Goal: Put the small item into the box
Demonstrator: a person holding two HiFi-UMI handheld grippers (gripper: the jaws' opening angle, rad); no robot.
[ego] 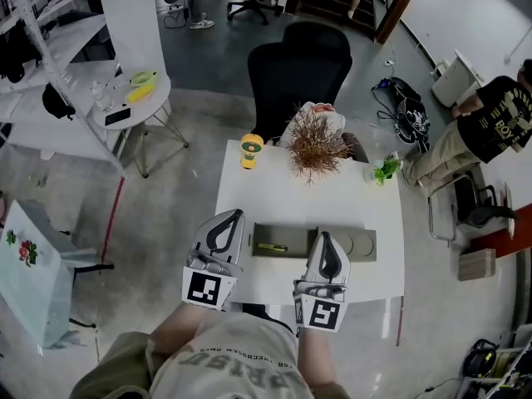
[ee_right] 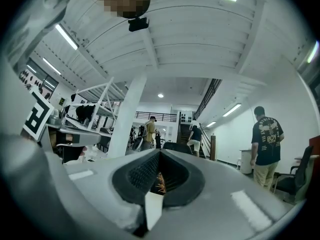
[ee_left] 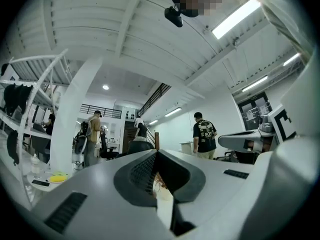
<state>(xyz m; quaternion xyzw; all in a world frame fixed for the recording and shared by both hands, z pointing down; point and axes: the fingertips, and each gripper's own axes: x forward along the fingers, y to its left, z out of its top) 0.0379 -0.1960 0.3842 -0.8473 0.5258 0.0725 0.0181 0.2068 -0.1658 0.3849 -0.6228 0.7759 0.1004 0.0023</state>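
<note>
A shallow grey box [ego: 293,233] lies open on the white table [ego: 366,214], with its lid part [ego: 356,244] to the right. A small yellow-green item [ego: 271,247] rests inside the box at its left end. My left gripper [ego: 235,215] hovers at the box's left edge, raised off the table, pointing away from me. Its jaws [ee_left: 156,152] meet at the tips and I see nothing between them. My right gripper [ego: 324,236] hangs over the box's right half. Its jaws [ee_right: 160,152] also meet at the tips with nothing between them.
A yellow gadget [ego: 251,150], a dried brown plant [ego: 316,142] and a small green plant [ego: 386,169] stand along the table's far edge. A black office chair [ego: 299,69] is behind it. A round side table [ego: 137,98] stands far left; a person [ego: 490,127] is at right.
</note>
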